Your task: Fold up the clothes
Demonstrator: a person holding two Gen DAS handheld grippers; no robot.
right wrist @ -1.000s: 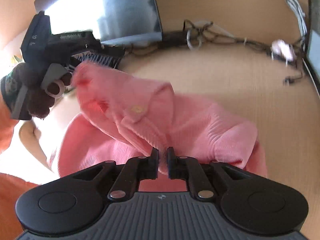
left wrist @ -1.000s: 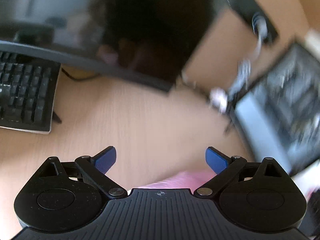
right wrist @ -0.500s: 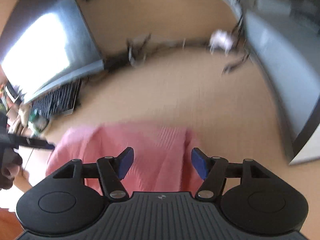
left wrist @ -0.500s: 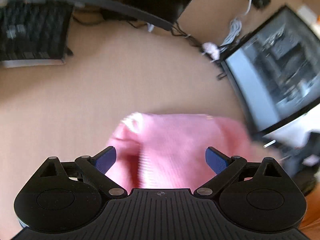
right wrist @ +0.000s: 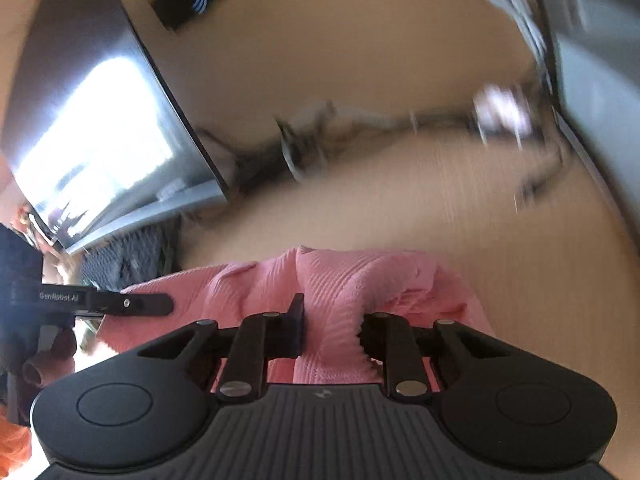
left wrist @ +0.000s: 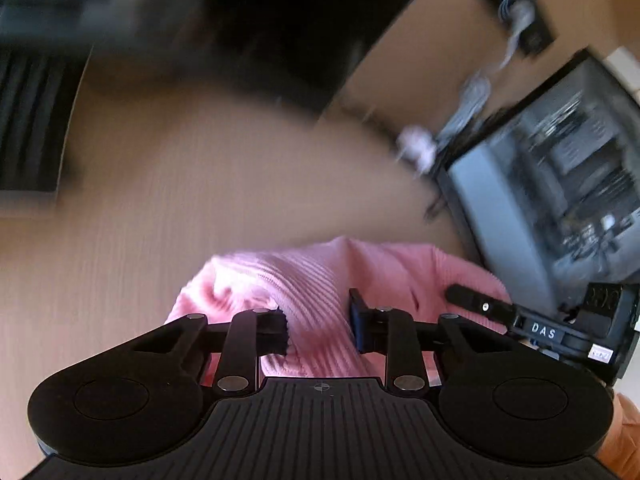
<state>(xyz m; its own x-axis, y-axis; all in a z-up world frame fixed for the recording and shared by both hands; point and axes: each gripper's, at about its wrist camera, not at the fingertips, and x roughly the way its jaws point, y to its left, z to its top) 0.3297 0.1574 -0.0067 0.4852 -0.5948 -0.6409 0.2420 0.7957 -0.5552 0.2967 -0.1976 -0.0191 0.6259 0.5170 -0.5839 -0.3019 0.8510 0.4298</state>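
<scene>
left wrist view: left gripper at lower centre of frame, its fingers partly closed with a ridge of the pink garment bunched between them. both pads look to touch the cloth, so i read this as clamped on the garment, though the gap is wide because the fabric is thick. the garment lies crumpled on the bench, lower centre to lower right. the right gripper enters from the right edge with a finger tip resting over the cloth. upper frame is motion-blurred: a dark monitor at top, a keyboard at left edge, a second screen at right.

right wrist view: right gripper at lower centre, fingers likewise partly closed on a raised fold of the garment; cloth fills the gap, so gripped. the left gripper shows at the left edge, over the cloth's left part. blurred cables run along the back of the bench.

progress (judgement): early. garment is a rumpled heap, no flat panel, no clean fold line seen. both tools have hold of it. left to do: lift and spread it flat, then make the folds.
</scene>
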